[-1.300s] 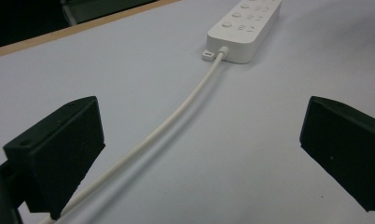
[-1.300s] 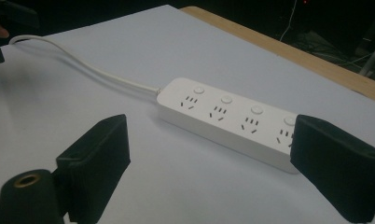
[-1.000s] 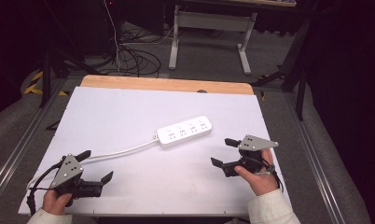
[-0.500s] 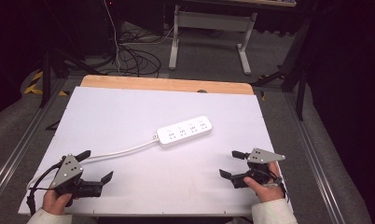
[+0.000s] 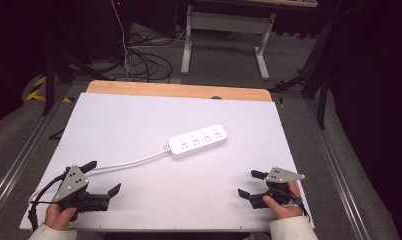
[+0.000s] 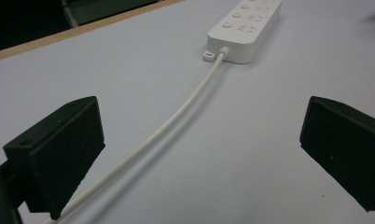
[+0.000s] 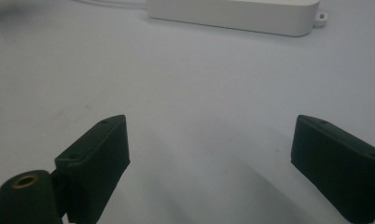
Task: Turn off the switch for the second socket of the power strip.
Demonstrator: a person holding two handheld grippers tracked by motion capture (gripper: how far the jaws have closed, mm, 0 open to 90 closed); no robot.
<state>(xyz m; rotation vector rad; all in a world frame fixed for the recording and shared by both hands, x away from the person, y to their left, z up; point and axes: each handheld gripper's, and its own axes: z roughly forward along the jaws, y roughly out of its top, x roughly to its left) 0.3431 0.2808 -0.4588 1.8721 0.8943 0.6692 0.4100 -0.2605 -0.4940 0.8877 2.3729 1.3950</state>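
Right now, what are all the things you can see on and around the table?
power strip: one, white, middle of the table, lying flat
cord: one, white, runs from the strip's left end toward the left gripper
table: one, white top with a wooden far edge
desk frame: one, pale grey, on the floor behind the table
floor cables: a tangle, dark, far left floor
left gripper: one, black, near left corner, open
right gripper: one, black, near right corner, open
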